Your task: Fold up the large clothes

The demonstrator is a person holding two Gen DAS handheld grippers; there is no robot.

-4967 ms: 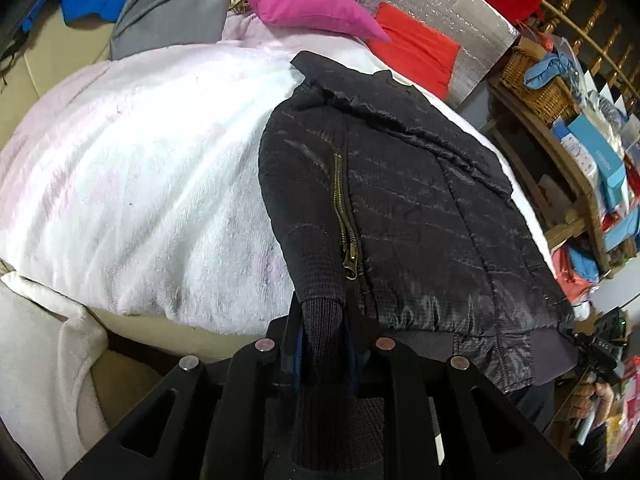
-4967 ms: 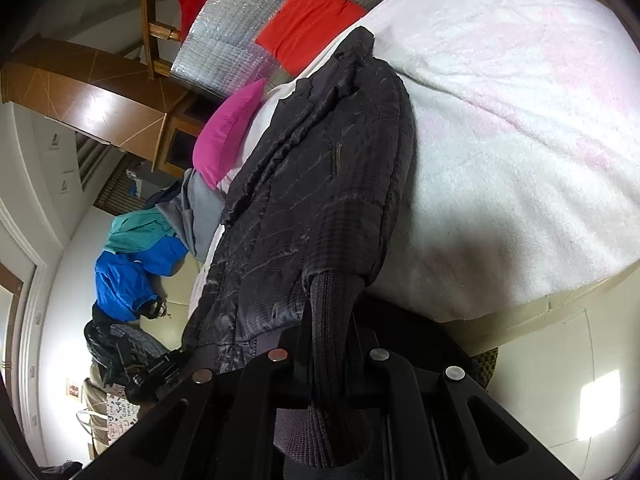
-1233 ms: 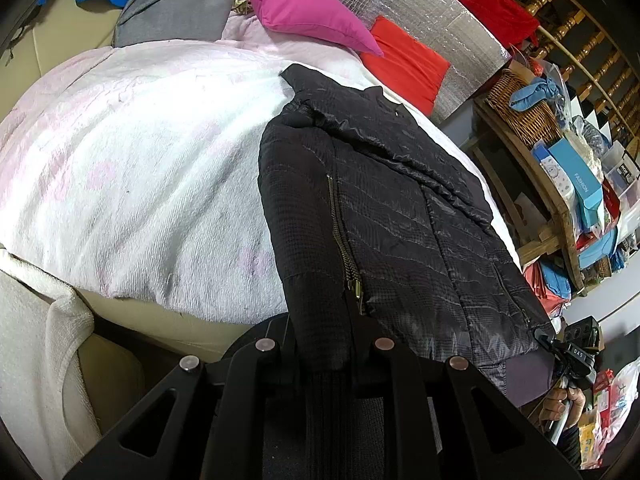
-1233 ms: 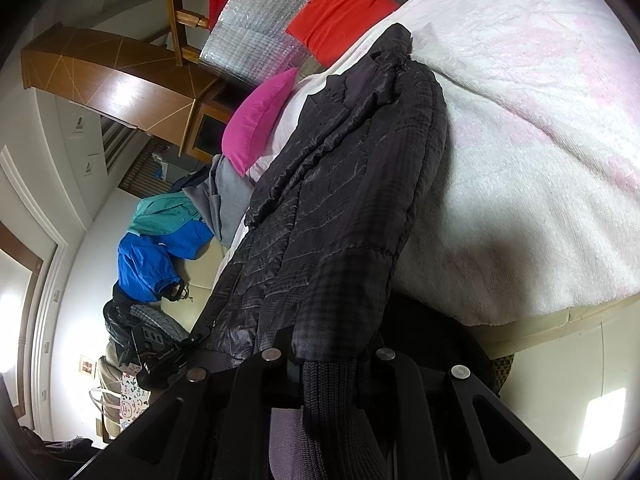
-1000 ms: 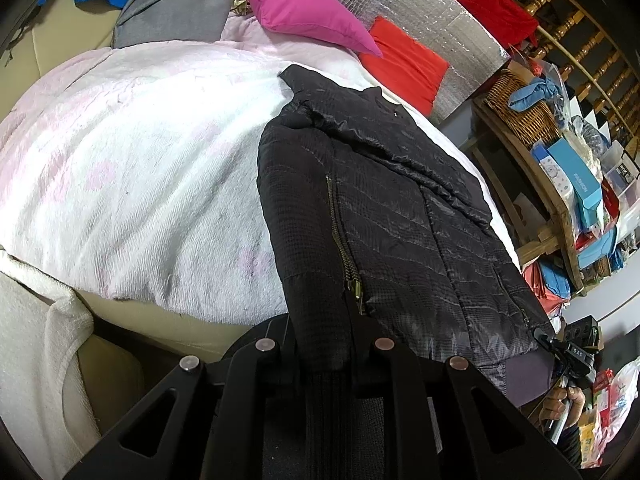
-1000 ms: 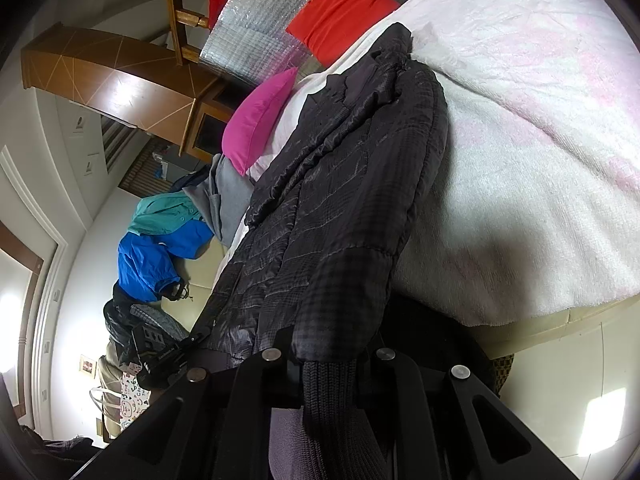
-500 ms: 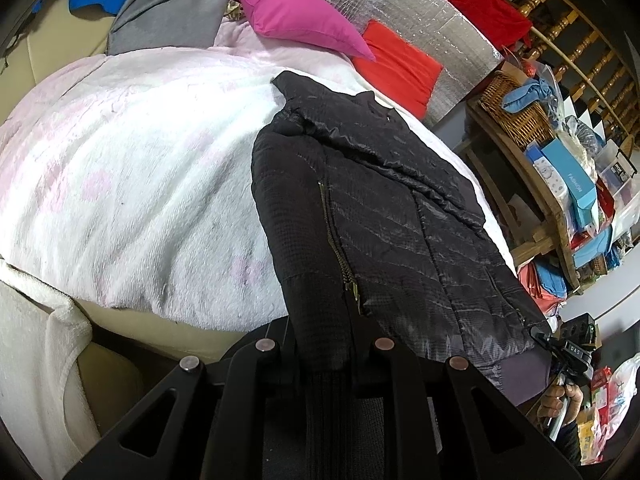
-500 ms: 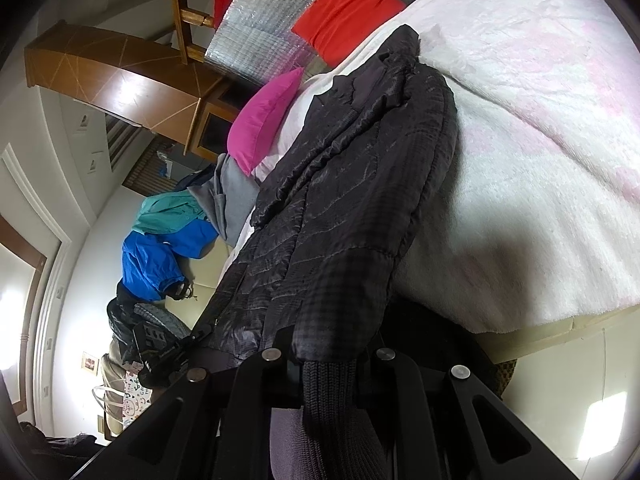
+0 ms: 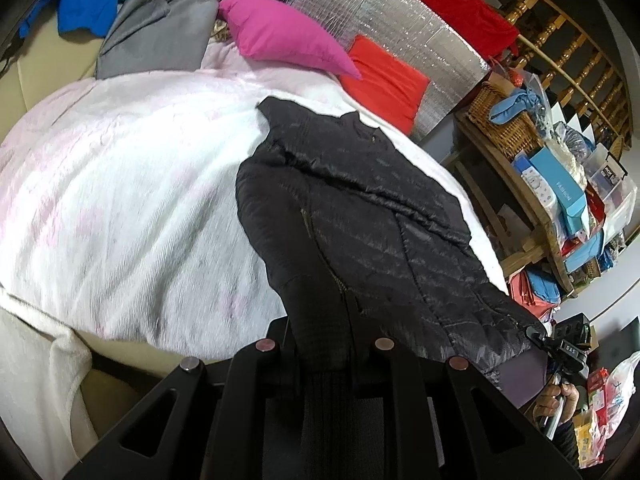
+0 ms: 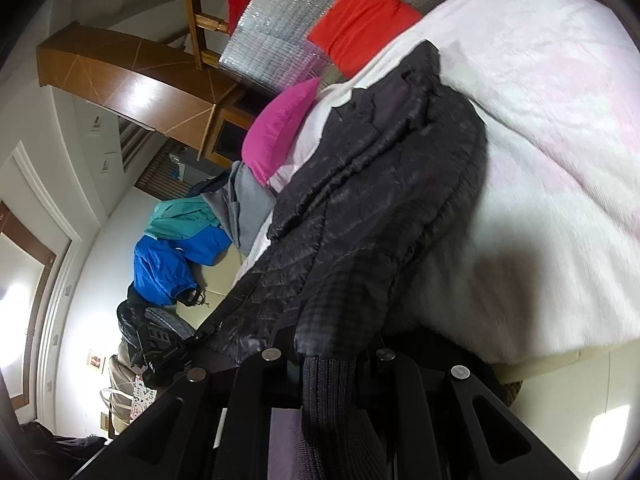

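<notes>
One black quilted jacket [image 9: 360,232] lies lengthwise on the white fleece blanket [image 9: 120,184] that covers the bed, its collar toward the far pillows and its hem at the near edge. It has two ribbed knit cuffs, and each is pinched in one gripper: the left gripper [image 9: 326,356] is closed on the cuff [image 9: 328,400] of the sleeve beside the brass zipper [image 9: 320,248], and the right gripper [image 10: 326,360] is clamped on the other cuff [image 10: 328,392]. In the left wrist view the right gripper also appears at the jacket's far hem corner, with the person's hand [image 9: 560,396] on its handle. Two pillows sit at the head: one magenta pillow [image 9: 280,36] and one red pillow [image 9: 384,80]. One grey garment [image 9: 156,36] and one blue garment [image 9: 88,8] lie heaped beyond the blanket.
</notes>
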